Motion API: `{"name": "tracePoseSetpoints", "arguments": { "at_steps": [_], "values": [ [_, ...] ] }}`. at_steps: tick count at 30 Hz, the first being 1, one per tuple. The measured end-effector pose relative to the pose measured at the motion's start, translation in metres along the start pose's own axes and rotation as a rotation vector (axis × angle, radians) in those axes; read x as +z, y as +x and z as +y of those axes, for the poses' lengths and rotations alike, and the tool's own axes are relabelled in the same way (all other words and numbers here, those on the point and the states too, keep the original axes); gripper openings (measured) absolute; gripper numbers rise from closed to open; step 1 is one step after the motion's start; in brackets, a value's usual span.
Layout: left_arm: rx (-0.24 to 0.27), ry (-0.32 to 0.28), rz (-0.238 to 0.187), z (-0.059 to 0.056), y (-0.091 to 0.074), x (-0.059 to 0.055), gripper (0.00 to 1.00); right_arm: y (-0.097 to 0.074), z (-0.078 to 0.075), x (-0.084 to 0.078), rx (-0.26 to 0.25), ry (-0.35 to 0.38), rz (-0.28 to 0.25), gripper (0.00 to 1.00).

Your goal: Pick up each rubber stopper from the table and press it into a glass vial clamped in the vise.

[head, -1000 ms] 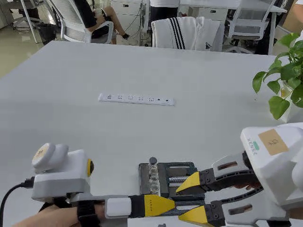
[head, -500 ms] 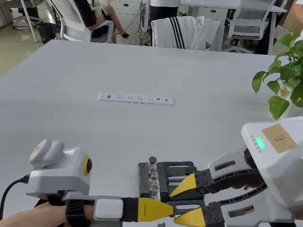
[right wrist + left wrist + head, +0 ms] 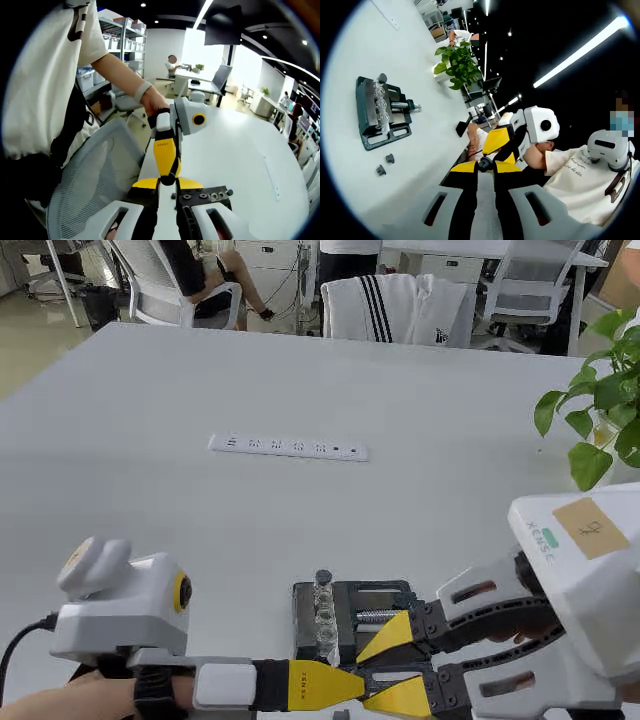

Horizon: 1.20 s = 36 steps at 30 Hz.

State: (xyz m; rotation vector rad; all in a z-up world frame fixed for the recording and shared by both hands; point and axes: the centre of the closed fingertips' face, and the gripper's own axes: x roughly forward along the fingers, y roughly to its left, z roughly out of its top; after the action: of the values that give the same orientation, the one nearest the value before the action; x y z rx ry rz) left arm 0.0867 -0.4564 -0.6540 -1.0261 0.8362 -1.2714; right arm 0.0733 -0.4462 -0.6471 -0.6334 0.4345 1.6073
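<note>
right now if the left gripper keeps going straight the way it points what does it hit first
The right gripper: the left gripper points straight into its open yellow jaws, seemingly almost touching, though depth is unclear. The vise lies off that line.

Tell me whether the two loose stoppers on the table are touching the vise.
Apart. In the left gripper view both stoppers lie on the table, with a strip of bare white surface plainly showing between them and the base of the vise.
</note>
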Motion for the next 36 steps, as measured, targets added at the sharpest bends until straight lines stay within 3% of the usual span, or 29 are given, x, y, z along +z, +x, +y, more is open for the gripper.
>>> {"name": "tracePoseSetpoints", "arguments": {
  "at_steps": [12,23,36],
  "values": [
    [-0.006,-0.005,-0.01,-0.0014,-0.0001,0.0008,0.09,0.0004,-0.0003,0.0011,0.006,-0.017,0.008,0.08],
    [0.006,-0.015,-0.002,0.0004,-0.0007,-0.0009,0.09,0.003,0.0007,-0.0008,0.025,-0.065,0.064,0.08],
    [0.005,-0.013,-0.017,-0.0031,-0.001,-0.0012,0.09,0.0043,-0.001,-0.0002,0.014,-0.074,0.065,0.08]
  ]
}}
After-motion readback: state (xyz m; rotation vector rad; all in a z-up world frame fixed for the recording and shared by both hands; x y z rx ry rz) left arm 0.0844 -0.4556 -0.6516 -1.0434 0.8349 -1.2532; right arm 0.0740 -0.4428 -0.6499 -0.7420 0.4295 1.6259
